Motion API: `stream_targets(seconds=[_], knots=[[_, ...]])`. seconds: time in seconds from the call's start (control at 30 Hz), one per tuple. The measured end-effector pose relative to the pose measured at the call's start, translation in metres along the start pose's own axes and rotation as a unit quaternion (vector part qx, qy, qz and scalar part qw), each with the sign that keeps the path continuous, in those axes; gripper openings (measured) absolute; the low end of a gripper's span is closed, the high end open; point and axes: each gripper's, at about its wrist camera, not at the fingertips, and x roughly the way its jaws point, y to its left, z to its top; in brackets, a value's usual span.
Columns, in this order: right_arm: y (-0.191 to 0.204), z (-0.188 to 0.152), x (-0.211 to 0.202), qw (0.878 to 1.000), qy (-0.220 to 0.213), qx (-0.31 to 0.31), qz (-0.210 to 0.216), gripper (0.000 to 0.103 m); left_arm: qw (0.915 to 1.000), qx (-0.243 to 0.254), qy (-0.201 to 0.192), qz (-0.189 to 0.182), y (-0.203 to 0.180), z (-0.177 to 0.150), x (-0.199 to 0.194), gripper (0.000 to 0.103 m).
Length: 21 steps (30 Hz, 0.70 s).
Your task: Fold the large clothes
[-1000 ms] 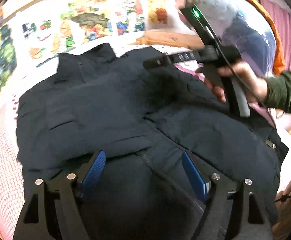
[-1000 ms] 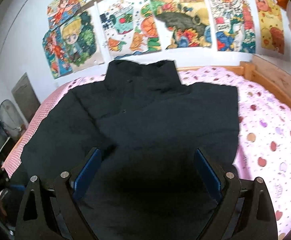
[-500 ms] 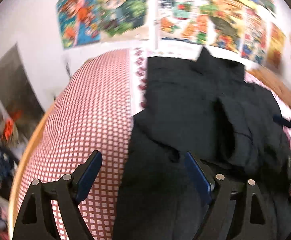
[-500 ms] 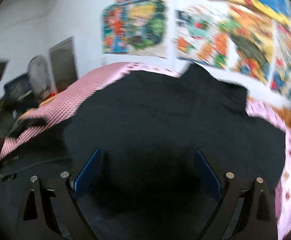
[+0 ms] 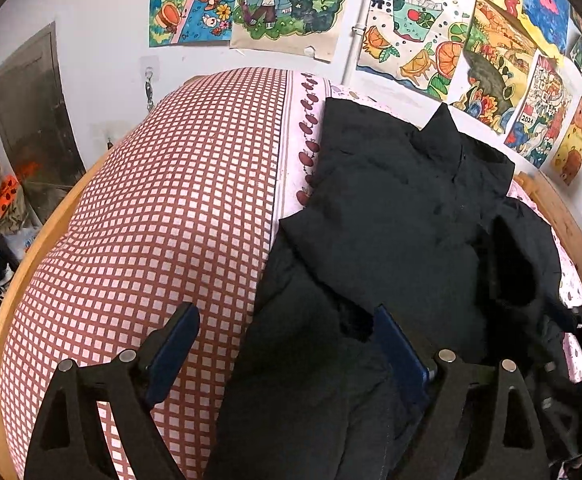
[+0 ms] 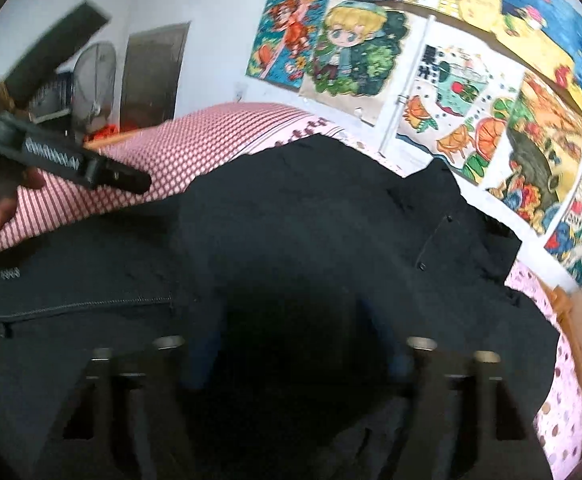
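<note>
Looking at this one, the big black jacket (image 5: 391,216) is spread across the bed, collar up toward the wall with the posters (image 5: 431,40), its left edge running along the red checked sheet (image 5: 163,208). The sleeves seem tucked in over the body already, so my guess is the step in hand is grabbing the near hem to fold the whole thing up toward the collar.

The left gripper (image 5: 287,344) hovers right over the jacket's left edge, jaws spread wide with nothing between them. The right gripper (image 6: 295,356) sits low over the middle of the jacket, and it also looks released, fingers well apart, though that view is dark and blurry.

Tips, for what it's worth: puffy fabric like this slips and springs back, so bite through all the layers at the hem, not just the top one. Grab both corners level with each other, lift together, and lay it down evenly so the fold stays square.
</note>
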Motion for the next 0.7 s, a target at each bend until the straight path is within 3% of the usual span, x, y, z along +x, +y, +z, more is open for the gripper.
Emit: stream_targets(seconds=[0.1, 0.23, 0.4, 0.53, 0.7], knots=[[-0.023, -0.007, -0.007, 0.999, -0.010, 0.032, 0.004, 0.028, 0.9999, 0.009, -0.007, 0.007, -0.010, 0.001, 0.002, 0.089], [-0.062, -0.024, -0.029, 0.996, -0.031, 0.074, -0.024, 0.023, 0.9994, 0.024, -0.018, 0.016, -0.030, 0.003, 0.008, 0.089], [-0.109, -0.040, -0.049, 0.990, -0.057, 0.113, -0.066, 0.021, 0.9995, 0.026, 0.002, -0.017, -0.056, 0.005, 0.020, 0.089], [-0.151, -0.064, -0.043, 0.982, -0.034, 0.159, -0.092, 0.020, 0.9989, 0.045, -0.010, -0.006, -0.077, 0.007, 0.025, 0.089], [-0.178, -0.101, -0.020, 0.974, 0.035, 0.206, -0.086, 0.024, 0.9970, 0.076, -0.006, 0.013, -0.093, 0.002, 0.034, 0.089]])
